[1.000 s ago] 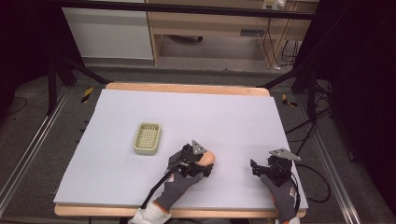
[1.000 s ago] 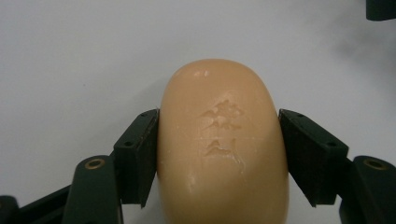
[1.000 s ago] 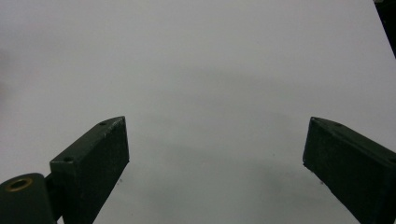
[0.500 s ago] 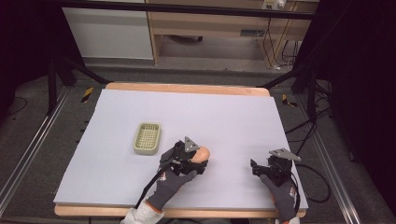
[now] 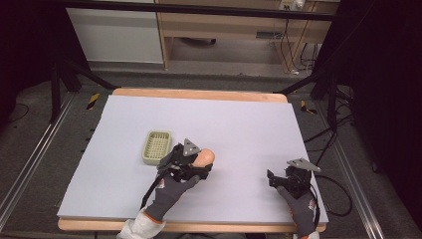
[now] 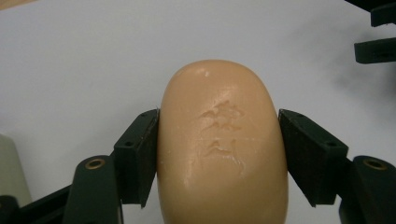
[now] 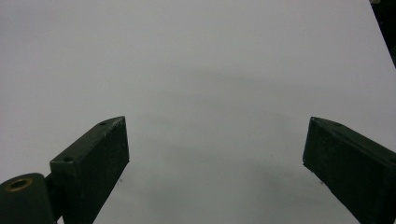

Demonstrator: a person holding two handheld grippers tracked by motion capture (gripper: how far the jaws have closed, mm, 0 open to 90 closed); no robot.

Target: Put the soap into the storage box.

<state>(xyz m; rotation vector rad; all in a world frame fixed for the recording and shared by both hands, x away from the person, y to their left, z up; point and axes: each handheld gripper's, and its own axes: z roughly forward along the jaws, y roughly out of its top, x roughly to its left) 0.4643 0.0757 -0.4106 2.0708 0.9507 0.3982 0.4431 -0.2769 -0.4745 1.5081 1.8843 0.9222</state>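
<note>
the worktop (image 5: 239,124) is the largest thing here, a pale sheet laid over a wooden board whose edge shows along the far and near sides. on it, left of centre, sits a small pale green soap dish (image 5: 157,147) with a grid of holes in its floor, standing flat. just right of the dish, near it but apart, the left gripper (image 5: 201,167) hangs low over the worktop in a gloved hand (image 5: 171,191). its fingers (image 6: 140,154) are closed on a peach-coloured bar of soap (image 6: 222,144), one pressing each long side, and the stamped face of the bar looks up at the left gripper view. in the high view the soap sticks out beyond the fingers, pointing right and away from the dish. the right gripper (image 5: 274,180) rests near the right front corner of the worktop, well apart from the soap, with its fingers (image 7: 93,158) spread wide and nothing between them.
</note>
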